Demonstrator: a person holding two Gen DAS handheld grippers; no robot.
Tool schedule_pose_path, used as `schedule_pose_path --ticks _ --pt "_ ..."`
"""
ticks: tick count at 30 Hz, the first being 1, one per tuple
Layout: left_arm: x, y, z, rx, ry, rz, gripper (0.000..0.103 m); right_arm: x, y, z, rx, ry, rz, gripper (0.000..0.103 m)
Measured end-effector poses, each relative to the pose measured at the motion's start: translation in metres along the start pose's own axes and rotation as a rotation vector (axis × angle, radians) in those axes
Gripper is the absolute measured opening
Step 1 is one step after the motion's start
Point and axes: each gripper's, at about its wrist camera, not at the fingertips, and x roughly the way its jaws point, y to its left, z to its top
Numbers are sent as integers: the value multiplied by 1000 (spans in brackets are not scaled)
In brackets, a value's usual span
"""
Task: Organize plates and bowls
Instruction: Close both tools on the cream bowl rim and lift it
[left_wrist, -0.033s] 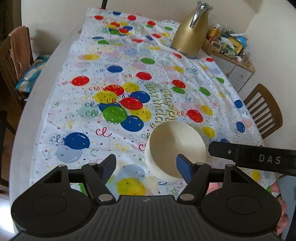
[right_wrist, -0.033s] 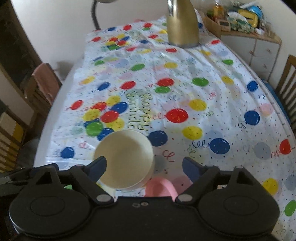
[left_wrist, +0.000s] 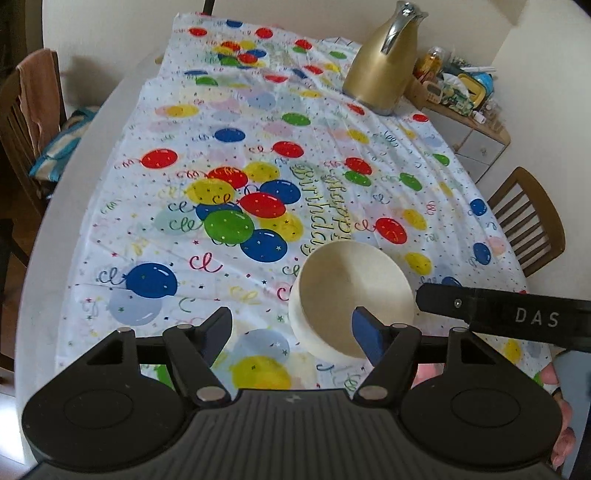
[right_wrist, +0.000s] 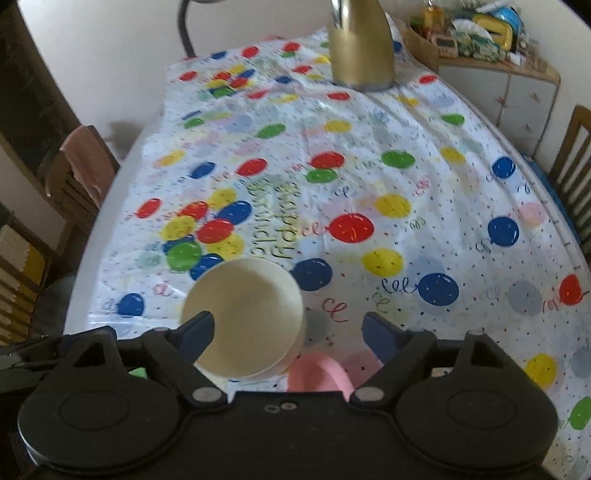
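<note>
A cream bowl (left_wrist: 351, 291) stands on the balloon tablecloth (left_wrist: 221, 155) near the front. My left gripper (left_wrist: 291, 325) hovers over it, open; its right finger (left_wrist: 365, 332) overlaps the bowl's near wall and nothing is pinched. In the right wrist view the same cream bowl (right_wrist: 243, 310) lies under my left finger (right_wrist: 197, 330). My right gripper (right_wrist: 288, 330) is open too and holds nothing. A pink dish (right_wrist: 317, 373) shows just below the jaws, mostly hidden by the gripper body. The right gripper's black side bar (left_wrist: 517, 314) reaches in beside the bowl.
A gold jug (left_wrist: 380, 66) stands at the table's far end. Wooden chairs flank the table, one on the right (left_wrist: 528, 221) and one on the left (left_wrist: 26, 110). A cluttered cabinet (left_wrist: 472, 122) sits at the back right. A person's fingers (left_wrist: 561, 443) show at the lower right.
</note>
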Motion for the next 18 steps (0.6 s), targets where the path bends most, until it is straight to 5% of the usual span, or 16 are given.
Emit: schedule_pose_path --ticks 5,12,14,16,18 --pt "24 2 5 -13 14 5 71 25 -8 3 28 46 -15 73" --pt "48 2 6 -22 40 5 68 43 -8 0 20 89 7 44" --pt "52 3 6 -37 58 -4 60 45 -7 -1 20 91 13 38" --pt "56 5 6 -70 81 -16 39 46 -6 -1 21 97 21 31" --pt "60 6 7 -93 95 -13 34 46 -5 -1 26 92 22 28"
